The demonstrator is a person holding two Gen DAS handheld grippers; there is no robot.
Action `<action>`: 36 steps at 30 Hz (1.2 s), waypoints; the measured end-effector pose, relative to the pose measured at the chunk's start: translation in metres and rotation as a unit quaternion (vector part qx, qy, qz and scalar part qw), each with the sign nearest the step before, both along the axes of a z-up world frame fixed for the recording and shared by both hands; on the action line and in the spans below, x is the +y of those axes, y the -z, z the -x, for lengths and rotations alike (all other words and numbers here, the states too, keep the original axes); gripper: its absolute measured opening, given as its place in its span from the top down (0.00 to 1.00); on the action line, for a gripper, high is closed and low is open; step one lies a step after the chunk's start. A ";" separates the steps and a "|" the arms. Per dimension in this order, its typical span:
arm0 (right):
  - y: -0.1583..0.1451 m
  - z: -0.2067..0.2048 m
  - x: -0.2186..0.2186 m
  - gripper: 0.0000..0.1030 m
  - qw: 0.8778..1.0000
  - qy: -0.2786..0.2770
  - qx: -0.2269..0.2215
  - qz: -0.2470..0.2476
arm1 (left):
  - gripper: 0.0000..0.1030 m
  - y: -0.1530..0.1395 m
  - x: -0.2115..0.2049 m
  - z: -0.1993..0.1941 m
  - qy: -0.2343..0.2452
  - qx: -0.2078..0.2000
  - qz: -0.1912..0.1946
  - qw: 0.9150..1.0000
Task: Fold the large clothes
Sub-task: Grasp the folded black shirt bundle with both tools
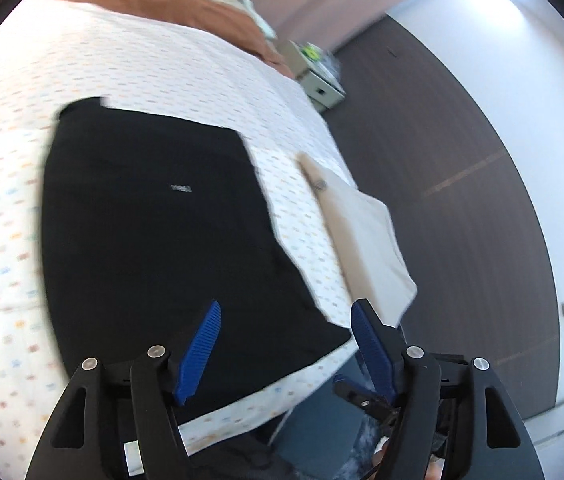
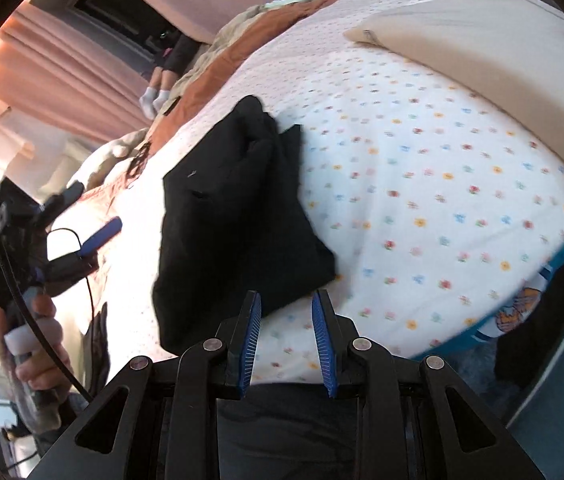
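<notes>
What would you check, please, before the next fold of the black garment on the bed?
1. Left gripper empty, blue pads apart: ok.
2. Right gripper empty, nothing between its pads: ok.
3. Black garment resting on the flowered sheet, not hanging off the edge: ok.
4. Garment lying flat: not ok; the right wrist view shows its far end bunched.
5. Beige folded cloth apart from the garment: ok.
6. Which corner to take next: cannot tell.
</notes>
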State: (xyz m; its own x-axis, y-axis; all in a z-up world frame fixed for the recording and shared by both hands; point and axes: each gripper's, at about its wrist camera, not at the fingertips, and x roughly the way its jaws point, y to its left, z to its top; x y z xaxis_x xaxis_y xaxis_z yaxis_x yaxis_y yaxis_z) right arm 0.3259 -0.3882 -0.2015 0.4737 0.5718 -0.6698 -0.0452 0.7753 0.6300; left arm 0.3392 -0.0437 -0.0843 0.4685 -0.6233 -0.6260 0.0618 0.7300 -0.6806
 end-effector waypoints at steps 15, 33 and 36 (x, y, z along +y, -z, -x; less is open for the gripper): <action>-0.008 -0.054 0.041 0.46 0.998 0.007 -0.045 -0.036 | 0.33 0.035 0.099 0.052 -0.107 0.058 -0.053 0.991; 0.046 -0.027 0.008 0.94 0.997 0.050 -0.018 -0.057 | 0.40 0.112 0.046 0.024 -0.045 0.124 -0.097 0.987; 0.062 -0.028 0.008 0.94 0.997 0.059 0.002 -0.055 | 0.43 0.116 0.048 0.023 -0.051 0.122 -0.096 0.987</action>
